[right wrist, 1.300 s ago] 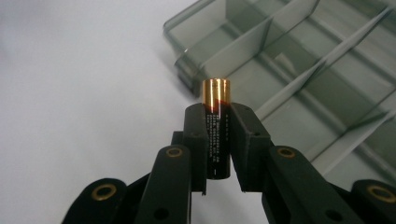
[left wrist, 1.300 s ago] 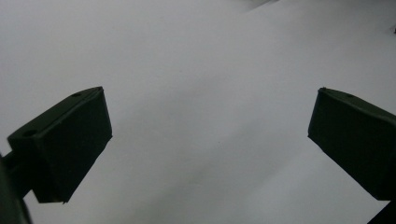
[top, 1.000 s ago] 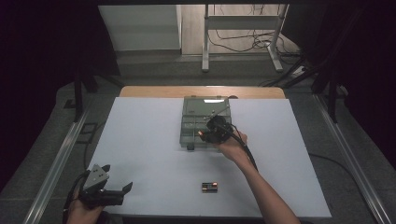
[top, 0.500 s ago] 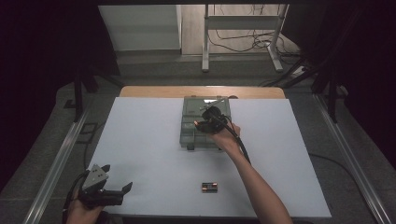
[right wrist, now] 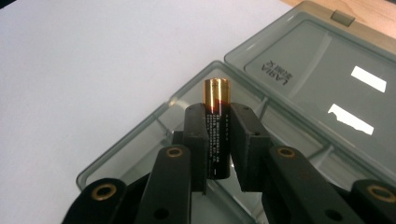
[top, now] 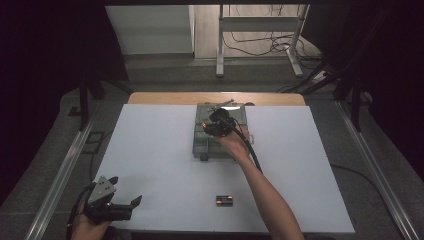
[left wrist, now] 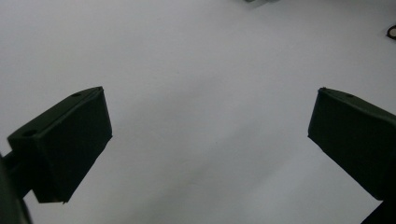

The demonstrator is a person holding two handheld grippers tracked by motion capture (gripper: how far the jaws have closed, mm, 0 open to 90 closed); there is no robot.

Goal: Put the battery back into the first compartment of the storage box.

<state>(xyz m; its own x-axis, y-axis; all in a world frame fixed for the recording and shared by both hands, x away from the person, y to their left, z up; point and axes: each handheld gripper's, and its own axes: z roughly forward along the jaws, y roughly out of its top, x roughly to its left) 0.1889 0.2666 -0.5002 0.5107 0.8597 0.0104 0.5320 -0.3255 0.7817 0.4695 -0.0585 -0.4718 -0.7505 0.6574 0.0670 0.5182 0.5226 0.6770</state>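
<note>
A clear grey compartment box (top: 202,147) (right wrist: 289,79) lies open at the table's far middle, lid folded back. My right gripper (top: 209,125) (right wrist: 219,140) hovers over the box's left compartments, shut on a black and copper battery (right wrist: 216,121) that stands upright between its jaws. A second battery (top: 225,200) lies on the white table near the front edge. My left gripper (top: 131,204) (left wrist: 205,135) rests open at the front left corner, with nothing but bare table between its jaws.
The white table top (top: 150,160) ends in a wooden strip (top: 165,98) at the back. Metal rails (top: 60,175) run along both sides. A stand with cables (top: 260,45) sits on the floor beyond the table.
My right gripper has carried the battery farther back and slightly left over the box. The left gripper and the battery on the table have stayed put.
</note>
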